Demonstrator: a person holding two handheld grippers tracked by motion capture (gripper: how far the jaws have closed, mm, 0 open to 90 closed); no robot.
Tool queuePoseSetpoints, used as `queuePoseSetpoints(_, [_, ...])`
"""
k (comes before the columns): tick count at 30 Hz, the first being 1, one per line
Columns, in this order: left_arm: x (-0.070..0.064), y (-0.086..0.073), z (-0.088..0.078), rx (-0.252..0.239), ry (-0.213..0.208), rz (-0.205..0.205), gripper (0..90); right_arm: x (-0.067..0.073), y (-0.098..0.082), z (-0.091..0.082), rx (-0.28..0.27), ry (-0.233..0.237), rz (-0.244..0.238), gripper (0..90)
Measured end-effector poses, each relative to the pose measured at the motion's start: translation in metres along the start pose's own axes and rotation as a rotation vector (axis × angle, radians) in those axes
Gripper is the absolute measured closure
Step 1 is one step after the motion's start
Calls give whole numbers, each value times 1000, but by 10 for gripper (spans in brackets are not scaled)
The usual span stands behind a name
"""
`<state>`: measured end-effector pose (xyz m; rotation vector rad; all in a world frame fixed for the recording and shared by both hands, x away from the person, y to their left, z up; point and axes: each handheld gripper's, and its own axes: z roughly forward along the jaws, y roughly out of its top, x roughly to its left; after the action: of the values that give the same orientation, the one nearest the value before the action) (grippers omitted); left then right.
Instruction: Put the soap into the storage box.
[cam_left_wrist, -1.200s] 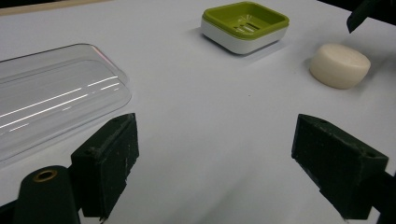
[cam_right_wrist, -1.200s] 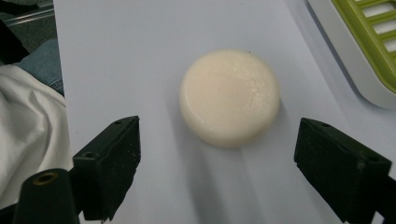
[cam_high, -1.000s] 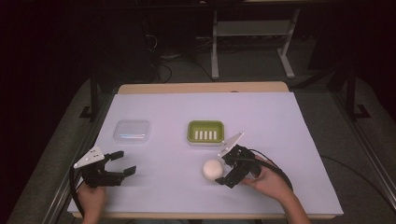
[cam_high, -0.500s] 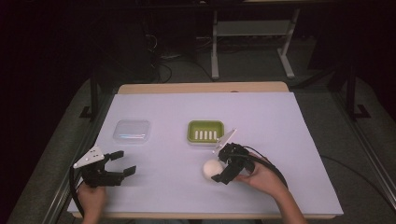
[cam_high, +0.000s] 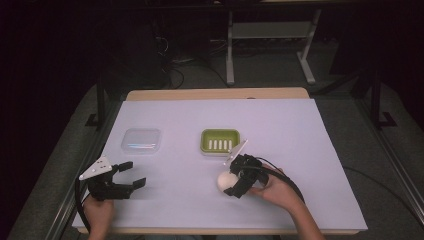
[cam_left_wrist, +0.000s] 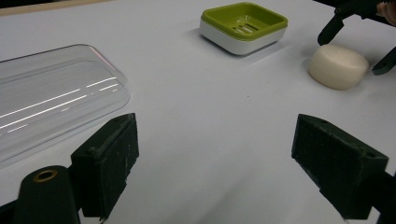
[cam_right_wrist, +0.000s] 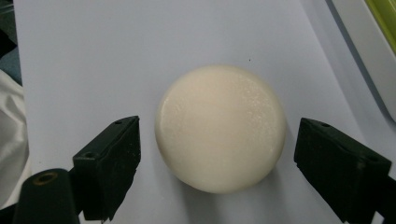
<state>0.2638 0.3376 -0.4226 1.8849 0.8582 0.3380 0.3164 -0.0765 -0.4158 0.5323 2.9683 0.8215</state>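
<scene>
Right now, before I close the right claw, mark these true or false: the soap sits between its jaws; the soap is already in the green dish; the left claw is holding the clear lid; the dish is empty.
1. The soap sits between the jaws of the right claw: true, with a gap on each side.
2. The soap is already in the green dish: false, it lies on the table in front of the dish.
3. The left claw holds the clear lid: false, it is open and apart from the lid.
4. The dish is empty: true.

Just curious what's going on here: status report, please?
Right gripper open, straddling soap. Left gripper open, idle. Green dish empty, path clear.
</scene>
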Motion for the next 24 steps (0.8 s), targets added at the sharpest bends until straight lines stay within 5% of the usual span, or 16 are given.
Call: queuePoseSetpoints(24, [1,1,1,0,-7,5,145,4,3,20,61,-34,-16,193])
